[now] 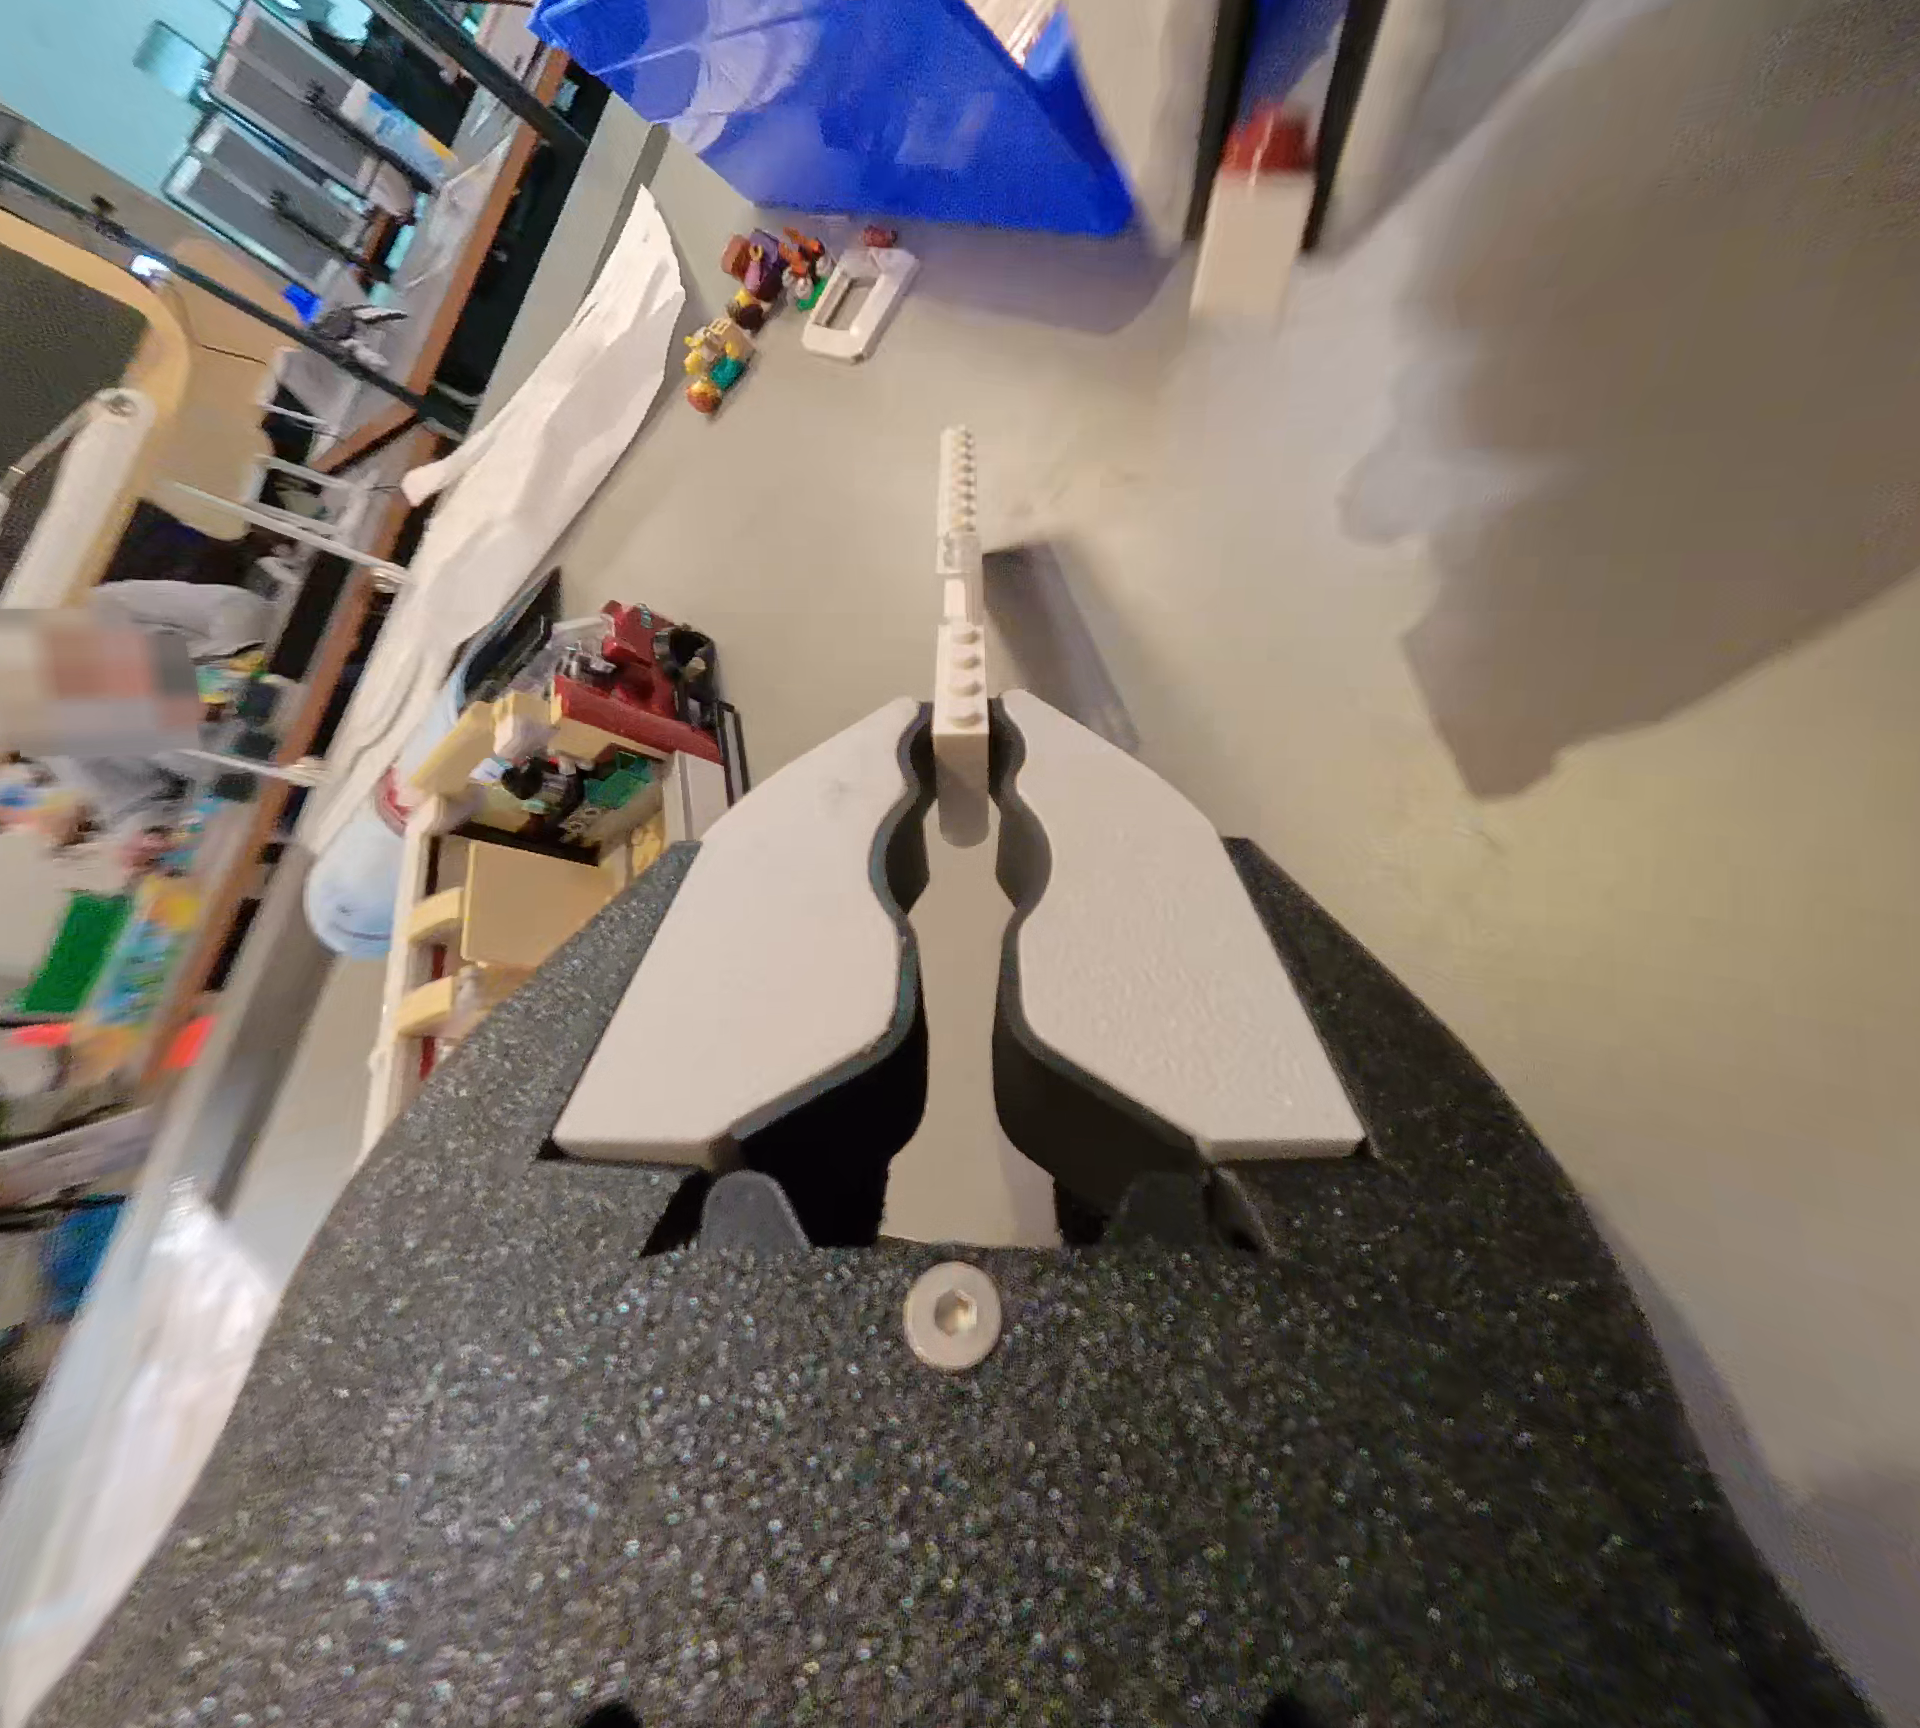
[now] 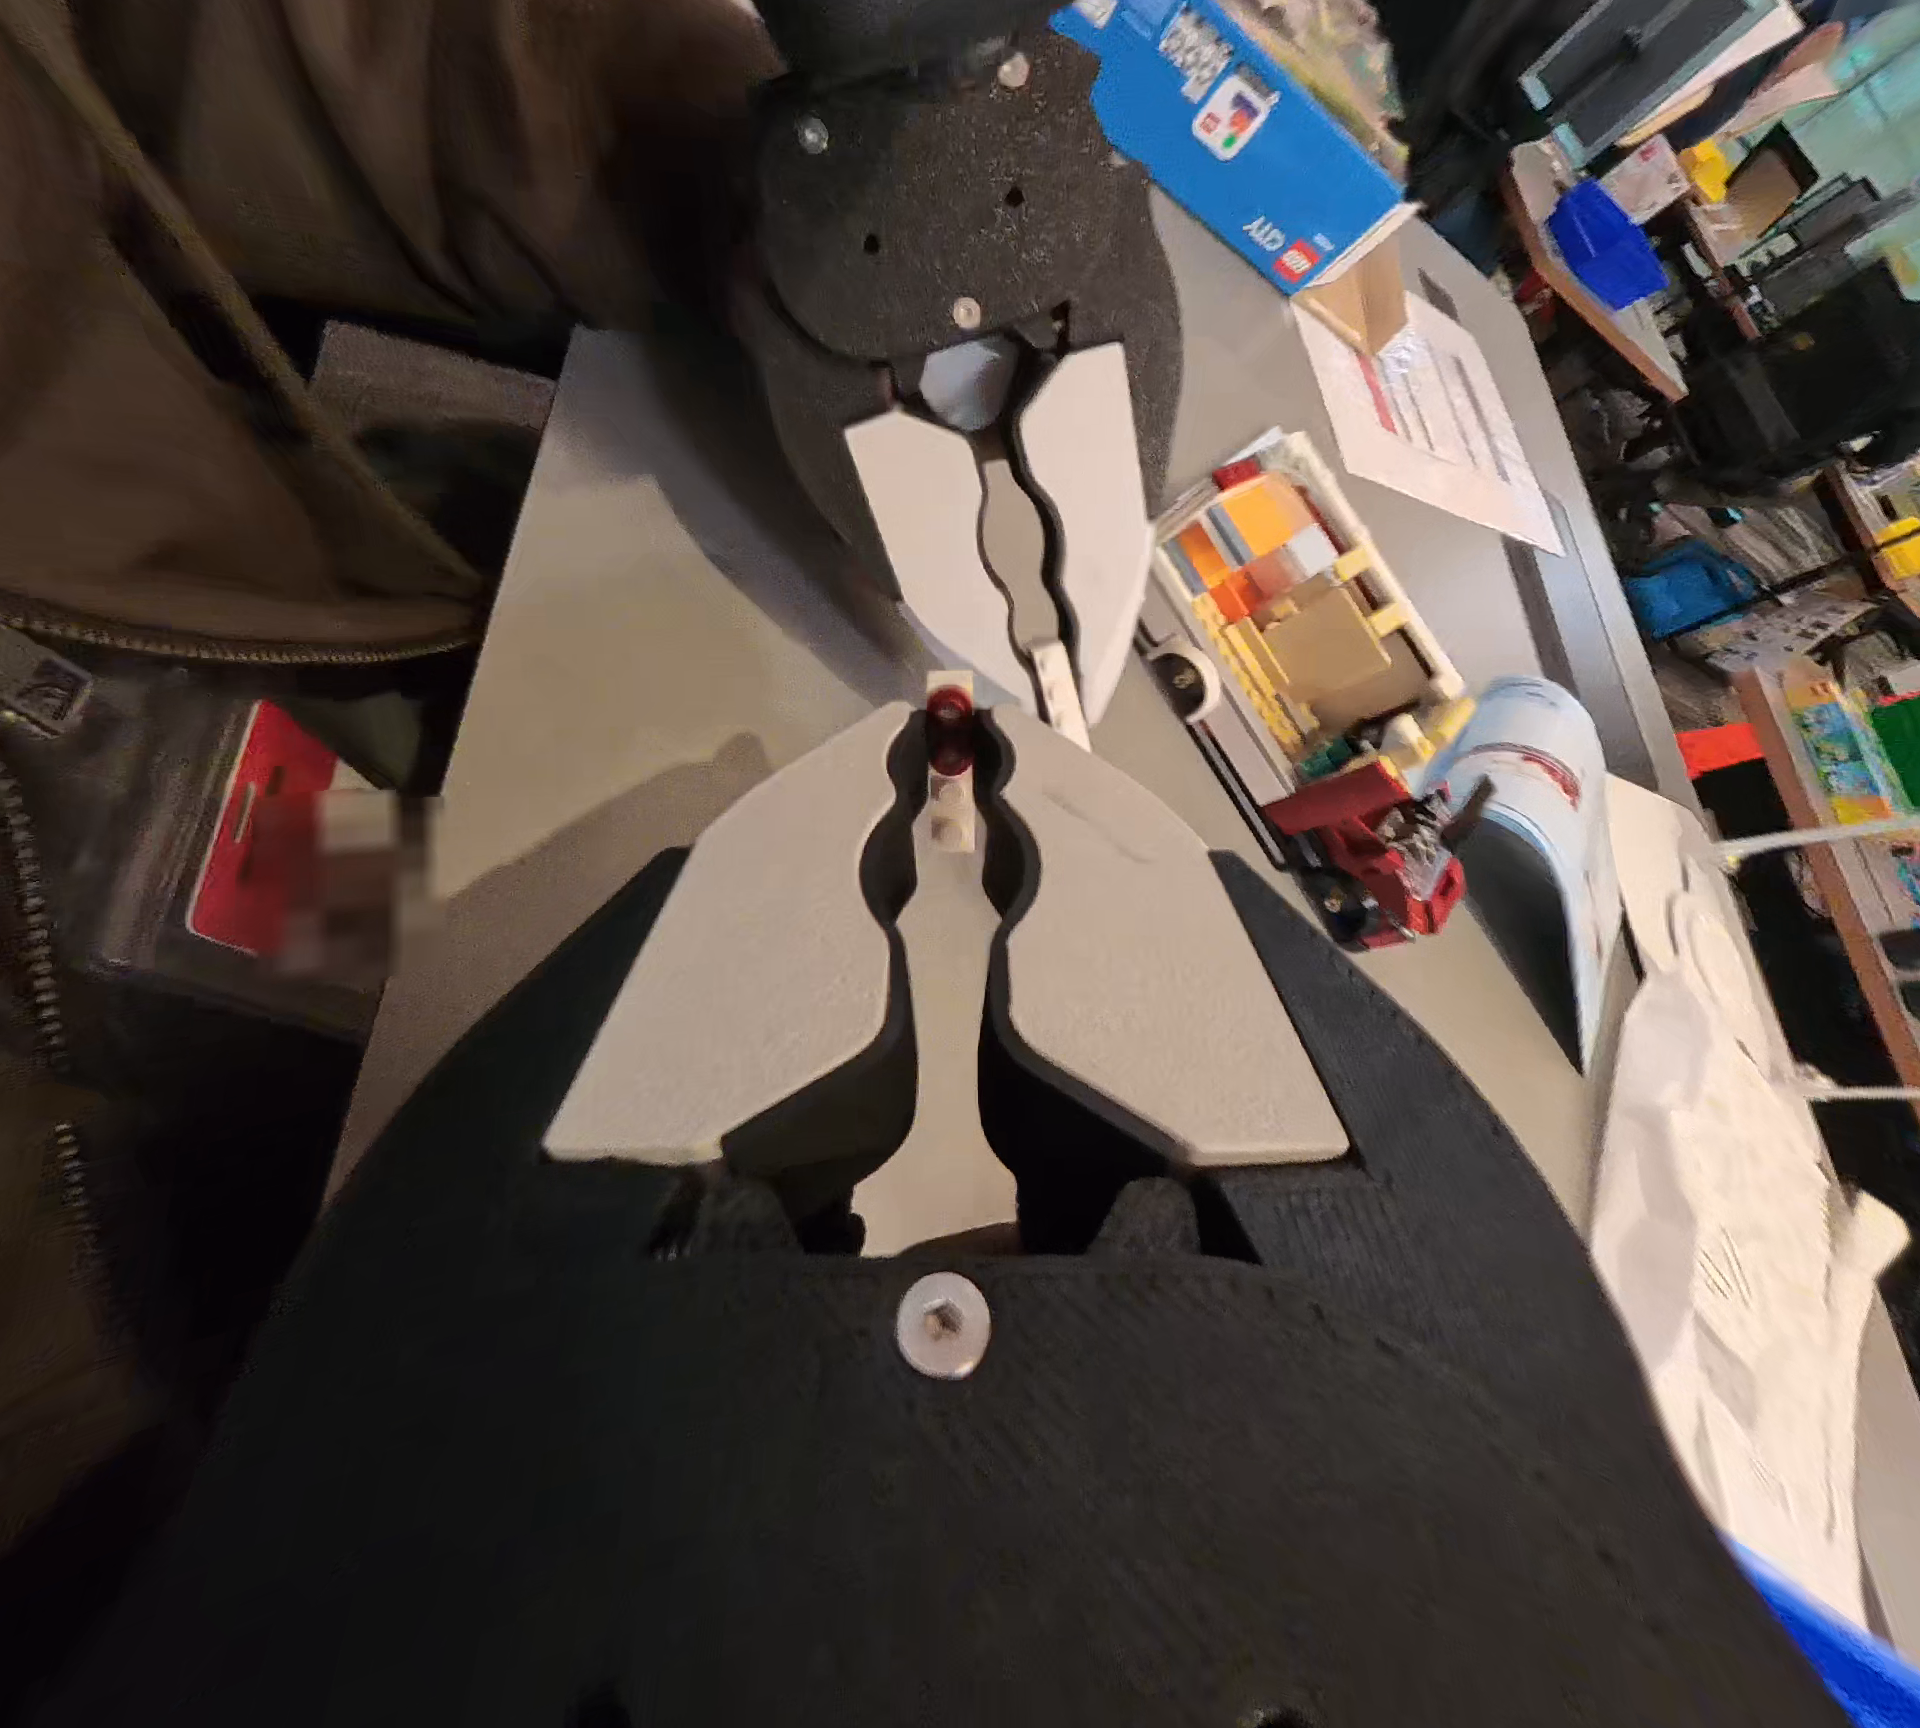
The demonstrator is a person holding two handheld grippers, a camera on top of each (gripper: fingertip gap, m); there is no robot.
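My left gripper (image 1: 961, 722) is clamped on a long white brick strip (image 1: 961, 639), my right gripper (image 2: 951, 743) pinches a small white plate (image 2: 951, 821) with red studs (image 2: 948, 728), both above the grey table (image 1: 1195, 847).

A blue bin (image 1: 831, 68) stands on the grey table (image 1: 1039, 390). Near it lie small toy figures (image 1: 748, 307) and a white frame piece (image 1: 857, 307); crumpled white paper (image 1: 561, 421) lies beyond them.

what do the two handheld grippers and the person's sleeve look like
Both grippers, left and right, have speckled black bodies, a silver hex bolt at centre, and light grey fingers with wavy, dark-lined inner edges. The sleeve is dark olive-brown jacket fabric.
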